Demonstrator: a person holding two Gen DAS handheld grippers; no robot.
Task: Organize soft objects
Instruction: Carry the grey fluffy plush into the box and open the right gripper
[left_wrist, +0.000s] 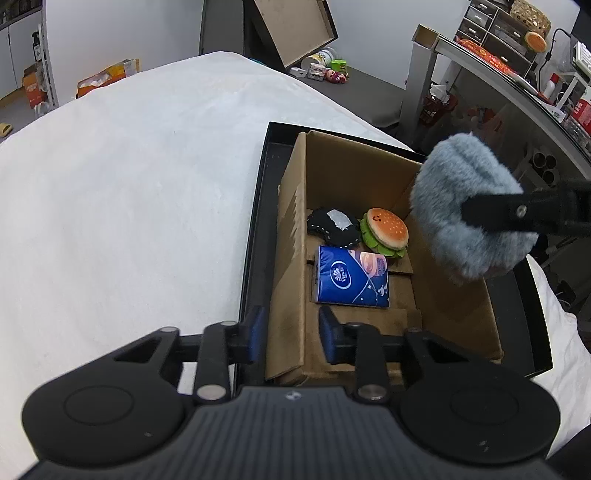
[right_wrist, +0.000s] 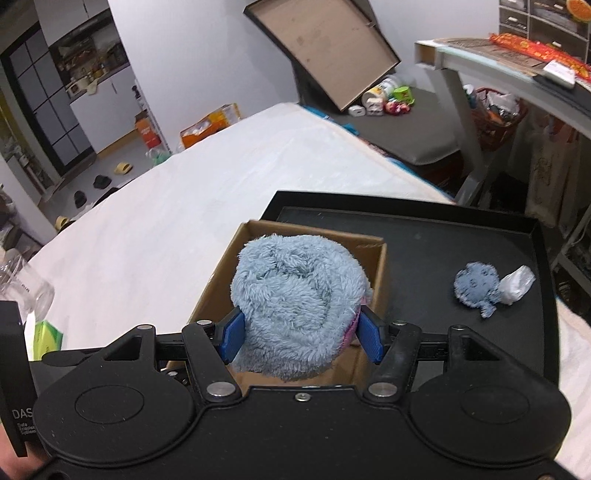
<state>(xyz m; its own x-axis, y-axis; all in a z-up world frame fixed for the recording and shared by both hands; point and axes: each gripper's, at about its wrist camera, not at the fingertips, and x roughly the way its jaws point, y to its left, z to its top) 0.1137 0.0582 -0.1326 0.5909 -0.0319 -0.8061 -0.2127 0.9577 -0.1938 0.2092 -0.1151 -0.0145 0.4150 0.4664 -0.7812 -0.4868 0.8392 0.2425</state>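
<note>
- Left wrist view: the left gripper (left_wrist: 291, 334) straddles the near-left wall of the cardboard box (left_wrist: 295, 206), jaws narrowly apart and apparently empty. Inside lie a tissue pack (left_wrist: 351, 278), a burger plush (left_wrist: 386, 230) and a black stitched pouch (left_wrist: 332, 225). The fluffy blue roll (left_wrist: 461, 206) hangs over the box's right wall.
- Right wrist view: the right gripper (right_wrist: 301, 334) pinches the roll (right_wrist: 295, 299) across its middle, jaws fairly wide. It looks light and squashy, so a mid-body hold suits. A small blue plush (right_wrist: 476, 286) waits on the black tray (right_wrist: 424, 206).

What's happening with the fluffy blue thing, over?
Right claw shut on fluffy towel, above the box. Left claw open at the box wall. Burger toy, tissue pack inside.
</note>
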